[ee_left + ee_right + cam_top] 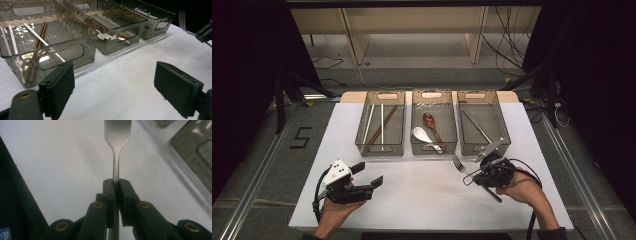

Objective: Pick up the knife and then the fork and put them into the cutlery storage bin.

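From above, the right gripper (473, 172) holds a fork (459, 164) in front of the right bin (505, 131), so it looks mid-carry; the left gripper (115, 87) rests released; the right gripper's own view shows jaws clenched on the handle, next needing a lift over the bin's wall.

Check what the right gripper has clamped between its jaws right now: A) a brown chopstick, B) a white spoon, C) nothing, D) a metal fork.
D: the right gripper has its jaws shut on the thin handle of a metal fork, whose tines point away from it above the white table in the high view.
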